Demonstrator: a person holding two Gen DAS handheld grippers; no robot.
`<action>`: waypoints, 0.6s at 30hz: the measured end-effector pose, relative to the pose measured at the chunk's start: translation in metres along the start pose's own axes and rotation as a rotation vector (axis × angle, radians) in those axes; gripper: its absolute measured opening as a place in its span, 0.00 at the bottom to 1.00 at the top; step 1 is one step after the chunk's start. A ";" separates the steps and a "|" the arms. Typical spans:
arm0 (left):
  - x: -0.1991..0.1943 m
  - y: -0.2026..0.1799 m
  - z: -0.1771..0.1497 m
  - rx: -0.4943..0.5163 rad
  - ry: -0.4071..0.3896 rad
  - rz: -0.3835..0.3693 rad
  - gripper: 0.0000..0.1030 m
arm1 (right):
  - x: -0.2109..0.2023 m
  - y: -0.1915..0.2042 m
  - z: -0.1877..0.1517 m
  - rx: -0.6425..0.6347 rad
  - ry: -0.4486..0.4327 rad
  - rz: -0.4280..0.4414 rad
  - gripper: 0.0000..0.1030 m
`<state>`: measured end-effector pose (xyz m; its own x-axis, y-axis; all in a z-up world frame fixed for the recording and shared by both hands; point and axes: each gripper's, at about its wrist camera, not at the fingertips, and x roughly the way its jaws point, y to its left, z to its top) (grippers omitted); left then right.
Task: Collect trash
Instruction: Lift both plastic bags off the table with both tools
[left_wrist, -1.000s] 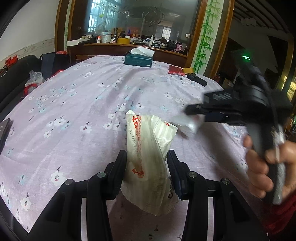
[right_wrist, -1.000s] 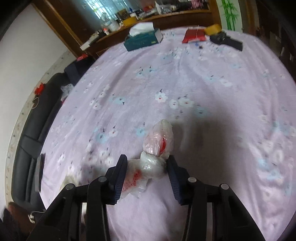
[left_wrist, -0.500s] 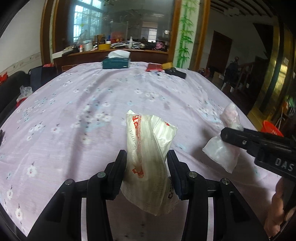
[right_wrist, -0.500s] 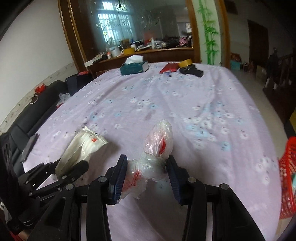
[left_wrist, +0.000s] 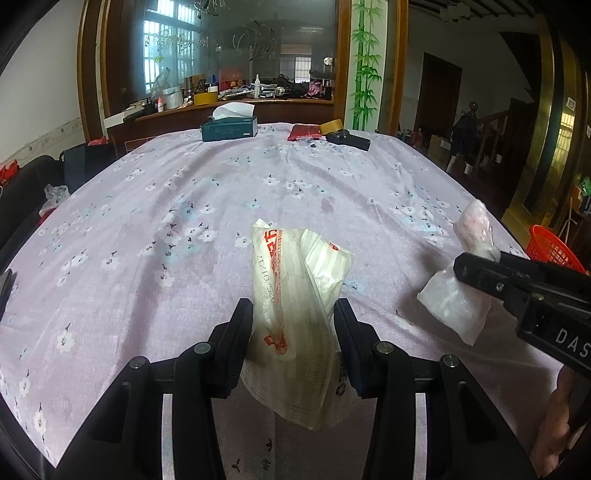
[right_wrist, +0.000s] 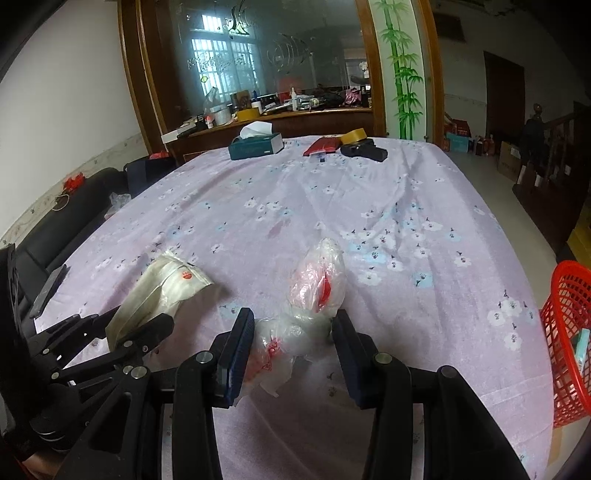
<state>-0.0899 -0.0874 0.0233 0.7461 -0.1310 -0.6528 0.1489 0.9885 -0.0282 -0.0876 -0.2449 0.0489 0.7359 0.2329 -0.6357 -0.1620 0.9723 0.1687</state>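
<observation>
My left gripper (left_wrist: 293, 310) is shut on a white wrapper with red print (left_wrist: 284, 266), which it holds upright above the lilac flowered tablecloth (left_wrist: 184, 206). In the right wrist view the same wrapper (right_wrist: 166, 284) sticks out of the left gripper (right_wrist: 129, 326) at the lower left. My right gripper (right_wrist: 293, 321) is shut on a crumpled clear plastic bag with red inside (right_wrist: 317, 284). The left wrist view shows that bag (left_wrist: 454, 302) hanging from the right gripper (left_wrist: 476, 264) near the table's right edge. A red mesh basket (right_wrist: 569, 332) stands on the floor beyond that edge.
At the far end of the table lie a teal tissue box (right_wrist: 255, 146), a red packet (right_wrist: 321, 144), a tape roll (right_wrist: 352, 134) and a black device (right_wrist: 364, 151). A black sofa (right_wrist: 74, 221) runs along the left side. The red basket (left_wrist: 550, 247) holds some items.
Both grippers have swung to the right with their loads still held. The right gripper has left the middle of the left view for its lower right. The red basket has come into sight.
</observation>
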 end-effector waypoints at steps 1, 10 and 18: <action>0.000 0.000 0.000 0.000 0.001 0.000 0.42 | 0.000 0.000 0.000 -0.002 -0.004 0.000 0.46; 0.000 0.000 -0.001 0.001 0.002 -0.008 0.42 | -0.003 0.003 -0.003 -0.012 -0.025 0.001 0.46; 0.001 0.000 -0.001 0.002 0.003 -0.011 0.42 | -0.006 0.007 -0.003 -0.036 -0.044 -0.005 0.47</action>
<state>-0.0898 -0.0874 0.0219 0.7425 -0.1413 -0.6548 0.1579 0.9869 -0.0339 -0.0952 -0.2390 0.0511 0.7651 0.2272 -0.6025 -0.1807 0.9738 0.1378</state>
